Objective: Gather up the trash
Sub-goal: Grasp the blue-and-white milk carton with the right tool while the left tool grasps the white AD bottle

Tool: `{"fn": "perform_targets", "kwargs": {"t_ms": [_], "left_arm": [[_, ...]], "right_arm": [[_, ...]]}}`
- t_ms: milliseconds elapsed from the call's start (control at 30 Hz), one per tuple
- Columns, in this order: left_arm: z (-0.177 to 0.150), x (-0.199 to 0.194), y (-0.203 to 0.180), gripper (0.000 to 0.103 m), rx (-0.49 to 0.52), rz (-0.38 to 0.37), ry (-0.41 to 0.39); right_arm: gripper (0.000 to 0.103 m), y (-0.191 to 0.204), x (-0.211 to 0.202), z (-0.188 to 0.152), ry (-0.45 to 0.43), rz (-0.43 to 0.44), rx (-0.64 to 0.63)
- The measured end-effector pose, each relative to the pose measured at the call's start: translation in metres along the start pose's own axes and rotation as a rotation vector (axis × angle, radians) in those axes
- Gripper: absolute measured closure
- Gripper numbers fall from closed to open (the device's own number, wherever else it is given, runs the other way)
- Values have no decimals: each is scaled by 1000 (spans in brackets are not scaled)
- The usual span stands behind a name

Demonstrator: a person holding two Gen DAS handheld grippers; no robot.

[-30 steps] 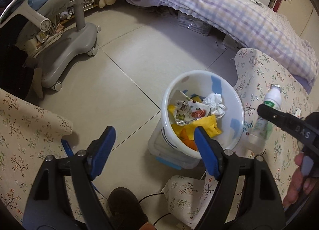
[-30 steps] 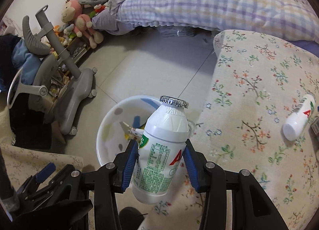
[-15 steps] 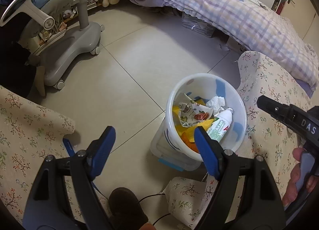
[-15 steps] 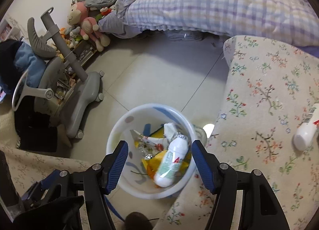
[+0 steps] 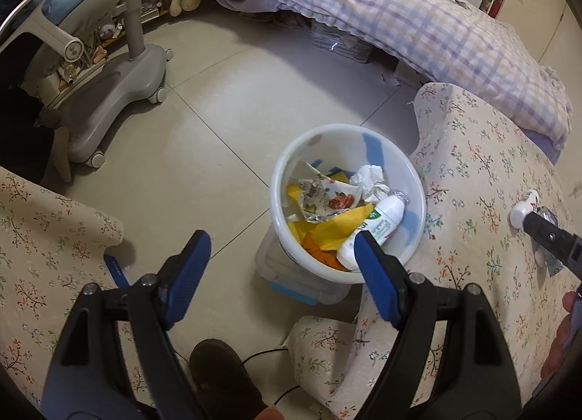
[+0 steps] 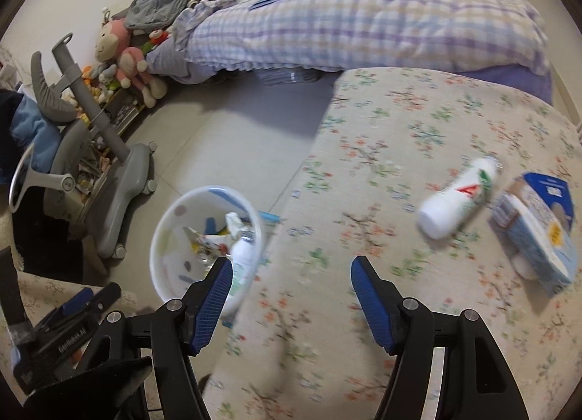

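Observation:
A white trash bin (image 5: 414, 180) stands on the floor beside a floral-covered table (image 5: 483, 180). It holds wrappers, tissue and a white drink bottle (image 5: 378, 223). The bin (image 6: 162, 231) and that bottle (image 6: 242, 256) also show in the right wrist view. A second white bottle (image 6: 456, 203) and a blue-and-white carton (image 6: 538, 231) lie on the table (image 6: 382, 151). My left gripper (image 5: 280, 267) is open and empty, above the floor near the bin. My right gripper (image 6: 291, 289) is open and empty over the table's left edge.
A grey chair base on wheels (image 5: 116, 92) stands on the floor to the left. A bed with a checked quilt (image 5: 418, 16) runs along the back. Another floral-covered surface (image 5: 43, 238) lies at the left. A dark shoe (image 5: 222, 372) is below my left gripper.
My right gripper opened and dropped the bottle into the bin, then swung right over the table. The left gripper stayed open and hardly moved.

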State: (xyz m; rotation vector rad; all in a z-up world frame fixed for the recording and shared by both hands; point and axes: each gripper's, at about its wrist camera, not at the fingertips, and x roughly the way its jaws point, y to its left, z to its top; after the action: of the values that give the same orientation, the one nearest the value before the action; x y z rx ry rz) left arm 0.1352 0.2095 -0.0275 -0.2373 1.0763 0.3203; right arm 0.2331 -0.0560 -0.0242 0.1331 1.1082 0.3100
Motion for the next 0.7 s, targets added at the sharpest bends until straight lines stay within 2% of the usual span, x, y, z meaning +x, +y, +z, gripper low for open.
{"fn": "perform_targets", "kwargs": {"t_ms": [267,400,533,700], "left_arm": [[-5,1,-30,22,40,-29,17],[-6,2,-51,22,61,-41,24],[-6,5,-76,22,75,-58,28],[-1,9,-114,22,100,-107,34]], "right_arm": [[30,-79,-38,-18,-40,-77,88],[29,-122,-54,-24,-59,-159,118],[27,-158,-60,-24,-57,-217,158],[27,-188,-56,-20,-35,-228,180]]}}
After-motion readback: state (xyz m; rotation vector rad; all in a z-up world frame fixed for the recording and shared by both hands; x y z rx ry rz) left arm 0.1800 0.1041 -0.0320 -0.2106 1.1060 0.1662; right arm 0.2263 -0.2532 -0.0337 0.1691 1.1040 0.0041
